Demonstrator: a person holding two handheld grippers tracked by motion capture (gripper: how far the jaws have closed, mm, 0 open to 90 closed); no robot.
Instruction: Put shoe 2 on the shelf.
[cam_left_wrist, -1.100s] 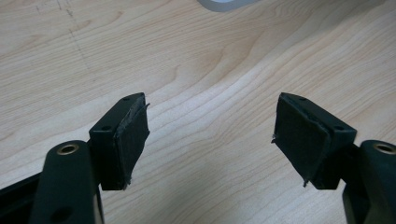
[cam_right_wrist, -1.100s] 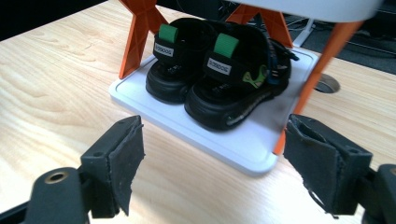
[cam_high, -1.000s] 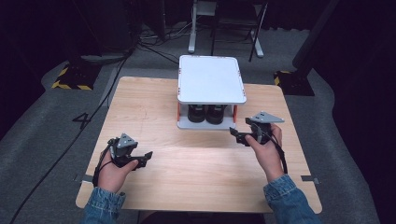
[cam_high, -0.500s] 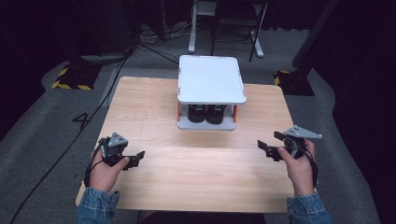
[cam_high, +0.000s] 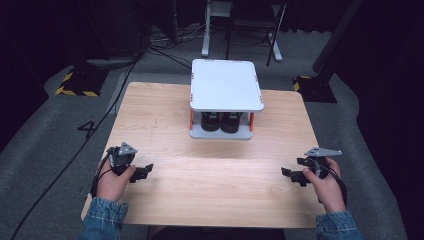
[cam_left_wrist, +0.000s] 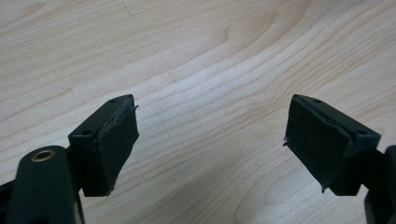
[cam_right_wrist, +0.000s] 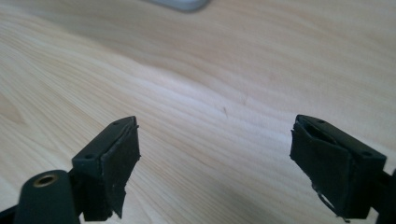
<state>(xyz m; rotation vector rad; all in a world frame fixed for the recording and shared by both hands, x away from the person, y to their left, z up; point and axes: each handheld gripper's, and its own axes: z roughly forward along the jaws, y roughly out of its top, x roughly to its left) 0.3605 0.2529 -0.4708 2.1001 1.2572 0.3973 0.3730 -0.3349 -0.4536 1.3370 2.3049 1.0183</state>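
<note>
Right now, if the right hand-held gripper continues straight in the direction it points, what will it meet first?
The right hand-held gripper, jaws open, points left across the table toward the left hand-held gripper. The wood between them looks bare, so that gripper would probably be first. The shelf stand lies off to the side.

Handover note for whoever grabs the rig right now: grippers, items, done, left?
Left gripper: jaws open, empty, low over the table's near left part.
Right gripper: jaws open, empty, over the near right part.
Items: a white two-tier shelf at the far middle; two black items stand on its lower tier, too dark to identify.
Done: nothing is held; both black items sit on the shelf.
Left: likely any handling of the shelf or its contents; both grippers are well short of it.
</note>
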